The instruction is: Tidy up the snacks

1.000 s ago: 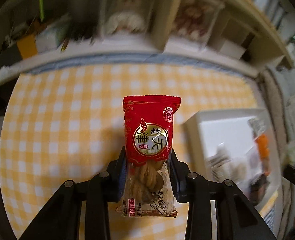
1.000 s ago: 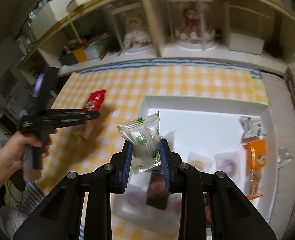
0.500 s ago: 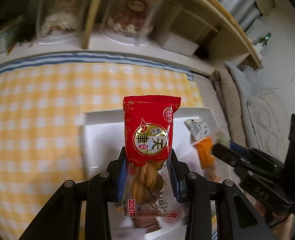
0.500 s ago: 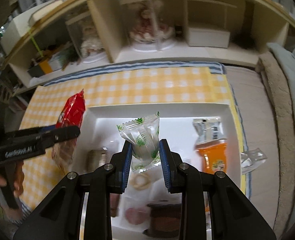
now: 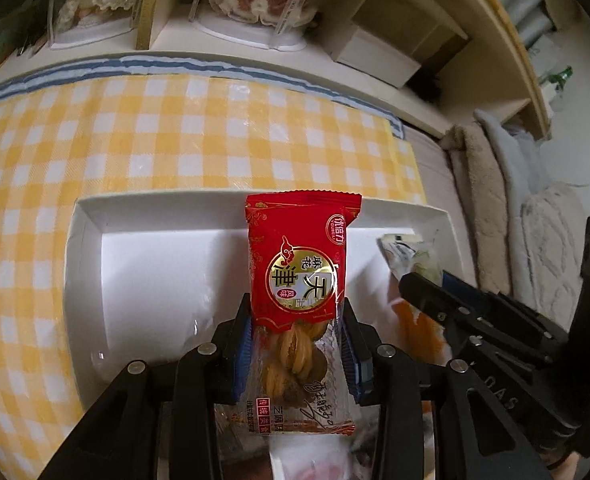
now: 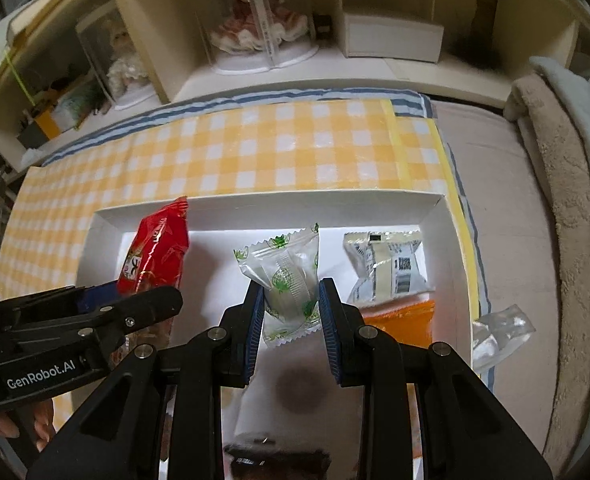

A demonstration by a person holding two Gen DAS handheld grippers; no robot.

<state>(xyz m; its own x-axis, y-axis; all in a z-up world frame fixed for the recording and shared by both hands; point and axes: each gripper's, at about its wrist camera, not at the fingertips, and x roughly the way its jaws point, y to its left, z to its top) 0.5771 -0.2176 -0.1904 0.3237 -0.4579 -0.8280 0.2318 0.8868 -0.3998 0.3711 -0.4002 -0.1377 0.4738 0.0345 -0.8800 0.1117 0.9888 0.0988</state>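
My left gripper (image 5: 297, 320) is shut on a red snack packet (image 5: 301, 260) with a twisted pastry inside, held above the white tray (image 5: 91, 216). The packet also shows in the right wrist view (image 6: 157, 248). My right gripper (image 6: 291, 300) is shut on a clear packet with green print (image 6: 287, 272), above the middle of the tray (image 6: 255, 204). The right gripper shows at the right in the left wrist view (image 5: 407, 284). A white barcode packet (image 6: 387, 268) and an orange packet (image 6: 403, 320) lie in the tray's right part.
The tray rests on a yellow checked cloth (image 5: 175, 140). Shelves with boxed dolls (image 6: 255, 28) stand behind it. A clear empty wrapper (image 6: 499, 332) lies right of the tray. Beige cushions (image 6: 555, 200) lie at the right. Dark snacks (image 6: 299, 392) lie in the tray's near part.
My left gripper has moved right with the red packet, from over the cloth to over the tray. My right gripper has moved forward over the tray with its packet.
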